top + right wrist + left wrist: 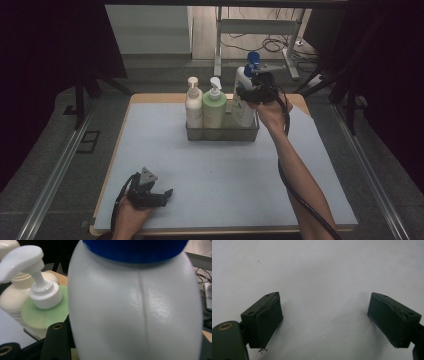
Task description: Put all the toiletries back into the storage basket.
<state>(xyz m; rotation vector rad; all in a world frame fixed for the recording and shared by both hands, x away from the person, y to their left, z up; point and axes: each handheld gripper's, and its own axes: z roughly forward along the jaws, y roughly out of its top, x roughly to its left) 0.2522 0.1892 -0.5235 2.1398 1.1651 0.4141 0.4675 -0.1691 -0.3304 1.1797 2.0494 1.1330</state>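
A white bottle (243, 102) with a blue pump top (253, 58) stands upright, its lower part inside the right end of a wire basket (222, 134). My right gripper (250, 92) is shut on its upper body from the right side. In the right gripper view the white bottle (135, 310) sits right up against the camera under its blue cap (135, 250), hiding most of the jaws. My left gripper (167, 192) rests near the table's front left corner, open with nothing in it. In its own view the left gripper (324, 320) has bare mat between its pads.
A cream pump bottle (193, 102) and a green pump bottle (214, 107) stand side by side in the basket's left part, close to the white one. The light blue mat (225, 175) covers the table. Metal frame legs and cables lie beyond the far edge.
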